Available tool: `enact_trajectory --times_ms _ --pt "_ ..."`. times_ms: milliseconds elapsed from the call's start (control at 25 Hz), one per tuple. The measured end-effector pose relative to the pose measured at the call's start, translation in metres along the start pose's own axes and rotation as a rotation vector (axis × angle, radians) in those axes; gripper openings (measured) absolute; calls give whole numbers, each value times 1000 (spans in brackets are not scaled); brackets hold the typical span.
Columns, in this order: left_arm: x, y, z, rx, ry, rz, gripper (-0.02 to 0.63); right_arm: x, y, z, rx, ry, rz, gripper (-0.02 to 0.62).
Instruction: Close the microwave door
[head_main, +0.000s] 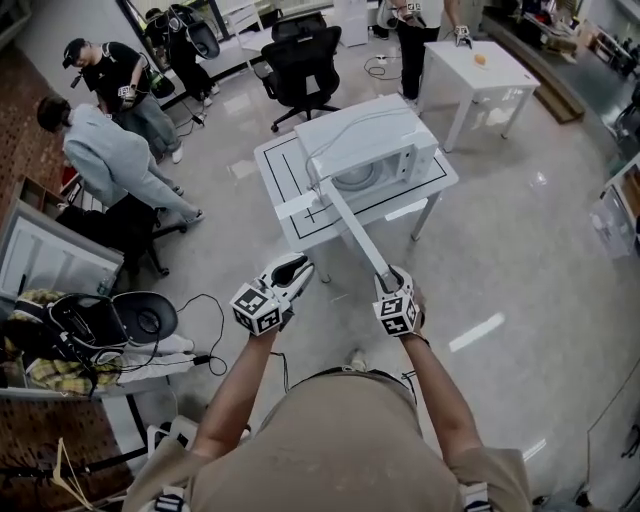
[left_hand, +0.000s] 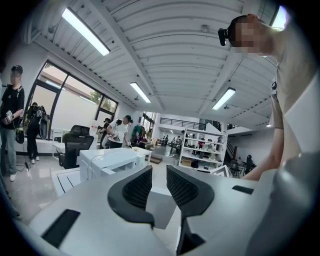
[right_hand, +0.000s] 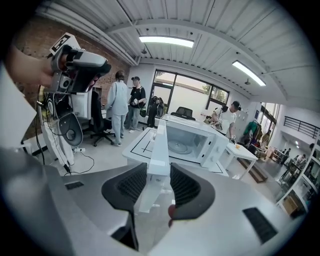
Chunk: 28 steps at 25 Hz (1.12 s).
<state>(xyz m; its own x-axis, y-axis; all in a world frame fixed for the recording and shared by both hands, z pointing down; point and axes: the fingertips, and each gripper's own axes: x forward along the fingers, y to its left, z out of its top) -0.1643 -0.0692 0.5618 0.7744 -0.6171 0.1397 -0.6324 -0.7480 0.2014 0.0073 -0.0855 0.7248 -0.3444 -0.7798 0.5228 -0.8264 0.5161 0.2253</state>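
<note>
One microwave (head_main: 372, 148), two hand-held grippers (head_main: 291, 268) (head_main: 392, 277)

The boxy white microwave (head_main: 372, 140) and flat white door (head_main: 350, 225) matched the square white table (head_main: 280, 160), lined in black. The left gripper (head_main: 295, 266) and right gripper (head_main: 392, 276) bore black-and-white square markers.

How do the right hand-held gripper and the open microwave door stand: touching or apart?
Touching. The right gripper view shows the microwave door edge-on between the jaws of the right hand-held gripper, which close on its two faces.
</note>
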Motion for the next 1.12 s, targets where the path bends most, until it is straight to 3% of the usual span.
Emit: enact_trajectory --times_ms 440,1120 --pt "52 -12 -8 -21 2 -22 78 14 -61 -12 13 -15 -1 153" --pt "111 39 1 -49 47 -51 78 50 -138 -10 56 10 -36 155"
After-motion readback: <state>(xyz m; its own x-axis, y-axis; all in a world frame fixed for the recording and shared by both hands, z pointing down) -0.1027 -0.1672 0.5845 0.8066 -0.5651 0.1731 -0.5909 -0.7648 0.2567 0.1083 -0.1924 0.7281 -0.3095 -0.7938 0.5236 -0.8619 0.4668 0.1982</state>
